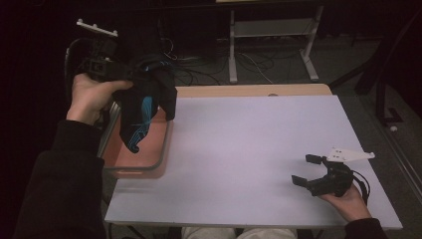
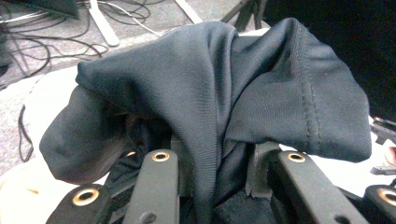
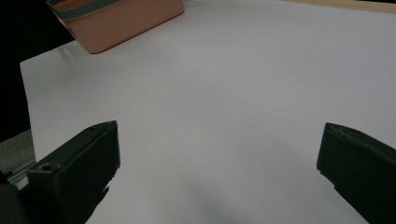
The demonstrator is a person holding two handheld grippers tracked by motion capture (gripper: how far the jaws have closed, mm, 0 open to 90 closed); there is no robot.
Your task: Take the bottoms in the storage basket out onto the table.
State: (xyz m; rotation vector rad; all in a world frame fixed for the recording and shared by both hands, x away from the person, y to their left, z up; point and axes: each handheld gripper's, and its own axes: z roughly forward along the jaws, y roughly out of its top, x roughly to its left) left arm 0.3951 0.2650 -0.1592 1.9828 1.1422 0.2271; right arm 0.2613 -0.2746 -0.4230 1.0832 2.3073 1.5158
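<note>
the left gripper [image 1: 130, 74] clamps a black garment with blue markings [image 1: 144, 107], which hangs above the salmon bin [image 1: 154, 162] at the table's [image 1: 249, 149] left edge. the right gripper [image 1: 306, 170] rests near right, jaws wide apart and holding nothing.

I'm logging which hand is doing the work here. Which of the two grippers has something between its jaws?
The left gripper: its jaws pinch the black garment above the pink basket. The right gripper stands open.

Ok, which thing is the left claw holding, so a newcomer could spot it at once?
Start at the white table, then go to the pink basket on its left edge. Hanging above it from the left claw is a black garment, limp and creased, the only cloth here, marked with bright blue lines.
</note>
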